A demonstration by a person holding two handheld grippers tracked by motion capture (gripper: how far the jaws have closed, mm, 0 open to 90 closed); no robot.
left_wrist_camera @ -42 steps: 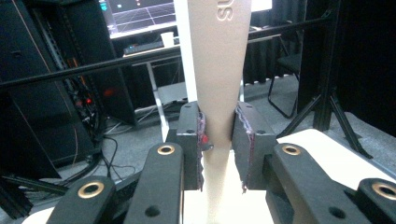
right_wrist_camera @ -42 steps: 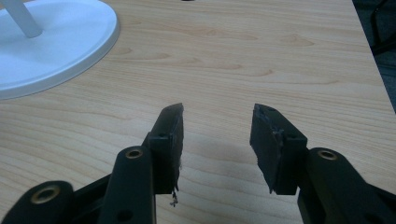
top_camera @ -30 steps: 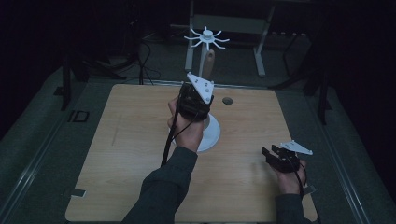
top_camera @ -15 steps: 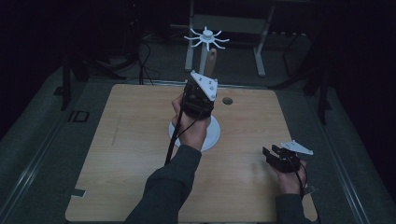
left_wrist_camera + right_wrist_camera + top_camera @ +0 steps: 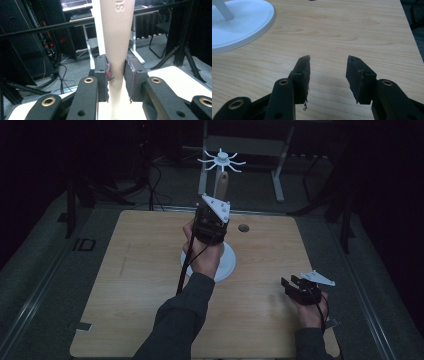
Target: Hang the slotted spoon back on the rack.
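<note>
Left tongs [image 5: 117, 77] raised over the table [image 5: 140, 285] centre, clamped on a beige tapered piece [image 5: 117, 37] w/ raised lettering, held upright beside the white pole [image 5: 98, 30] of the stand. Stand's round white base [image 5: 227, 265] sits mid-table, spoked top [image 5: 221, 160] above. Right tongs [image 5: 328, 75] low near the table's front right corner, jaws apart, nothing between.

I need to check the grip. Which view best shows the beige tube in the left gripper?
The left gripper view: the beige tube stands upright, clamped between both pads. The high view shows just its top above the left gripper.
</note>
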